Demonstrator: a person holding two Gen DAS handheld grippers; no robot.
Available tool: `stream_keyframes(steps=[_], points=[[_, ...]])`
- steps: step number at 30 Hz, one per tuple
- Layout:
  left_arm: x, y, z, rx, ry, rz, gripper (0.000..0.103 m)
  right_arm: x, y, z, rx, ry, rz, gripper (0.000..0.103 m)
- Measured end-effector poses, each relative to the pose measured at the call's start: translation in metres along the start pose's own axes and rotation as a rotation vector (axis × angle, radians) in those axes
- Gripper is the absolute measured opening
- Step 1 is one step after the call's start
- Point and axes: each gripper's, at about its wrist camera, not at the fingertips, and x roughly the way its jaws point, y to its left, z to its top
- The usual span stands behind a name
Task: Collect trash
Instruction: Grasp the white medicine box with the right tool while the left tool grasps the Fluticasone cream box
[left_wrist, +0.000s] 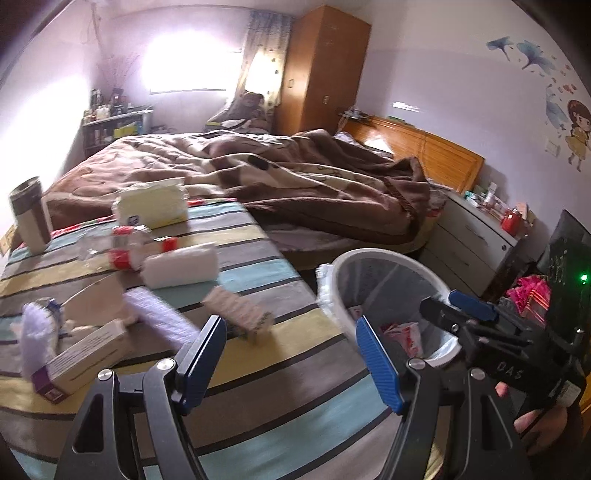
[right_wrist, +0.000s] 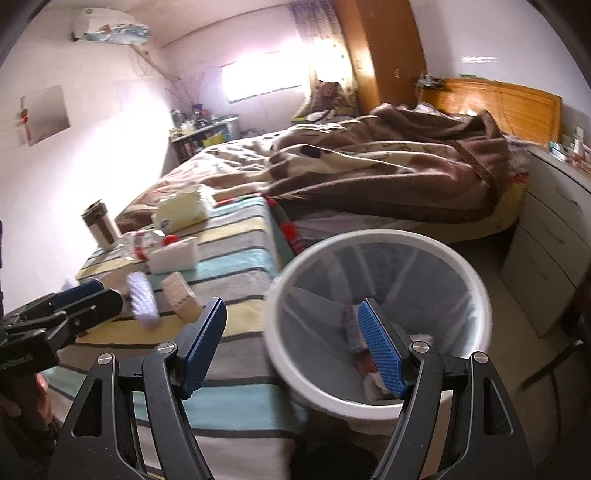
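Both grippers are empty, and their placement suggests a pause between pickups. The left gripper (left_wrist: 290, 354) hangs over the striped blanket (left_wrist: 240, 369), its blue pads spread with nothing between them, pointing down towards the litter. The right gripper (right_wrist: 295, 349) is spread just as wide and holds nothing; its right pad sits in front of the mouth of the white waste bin (right_wrist: 476, 295), so I judge it is either finishing a drop or simply waiting by the bin.

The bin stands on the floor right beside the edge of the blanket-covered surface, close enough that trash need only be carried a short way across. It is lined with a thin bag, and crumpled red-and-white wrappers (left_wrist: 402, 334) already lie inside.

The remaining trash lies scattered on the striped blanket: a small patterned carton (left_wrist: 240, 314) nearest the left gripper, a long box with a purple end (left_wrist: 85, 363), a purple-and-white packet (left_wrist: 37, 332), a white wrapped pack (left_wrist: 181, 266), a crushed clear bottle with a red label (left_wrist: 125, 243), a yellow tissue pack (left_wrist: 151, 205) and a tumbler (left_wrist: 29, 214) standing upright at the far corner.

Beyond is a bedroom: an unmade bed under a brown blanket (left_wrist: 295, 177), a wooden headboard, a tall wardrobe (left_wrist: 325, 66), a bright window and a white chest of drawers (left_wrist: 469, 240)
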Motion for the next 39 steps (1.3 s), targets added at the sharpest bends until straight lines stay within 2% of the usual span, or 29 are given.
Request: stream_keyframes(steps=[3,13,22,32,33,35,39], points=[[-0.010,0.021,-0.009,-0.001,-0.010,0.066,0.073,0.005,0.013,-0.001,-0.022,0.006,0.040,0.075],[-0.030,0.091,-0.028,-0.084,0.012,0.157,0.073,0.035,0.057,-0.001,-0.090,0.082,0.141,0.075],[-0.031,0.149,-0.044,-0.132,0.069,0.237,0.073,0.074,0.087,-0.001,-0.198,0.159,0.134,0.075],[-0.010,0.180,-0.043,-0.119,0.111,0.237,0.073,0.106,0.104,0.004,-0.243,0.217,0.144,0.075],[-0.008,0.179,-0.042,-0.107,0.110,0.234,0.073,0.109,0.106,0.005,-0.250,0.220,0.145,0.074],[-0.002,0.179,-0.039,-0.088,0.112,0.234,0.073,0.115,0.107,0.007,-0.259,0.232,0.147,0.064],[0.005,0.182,-0.033,-0.082,0.123,0.232,0.073,0.126,0.107,0.006,-0.253,0.272,0.159,0.062]])
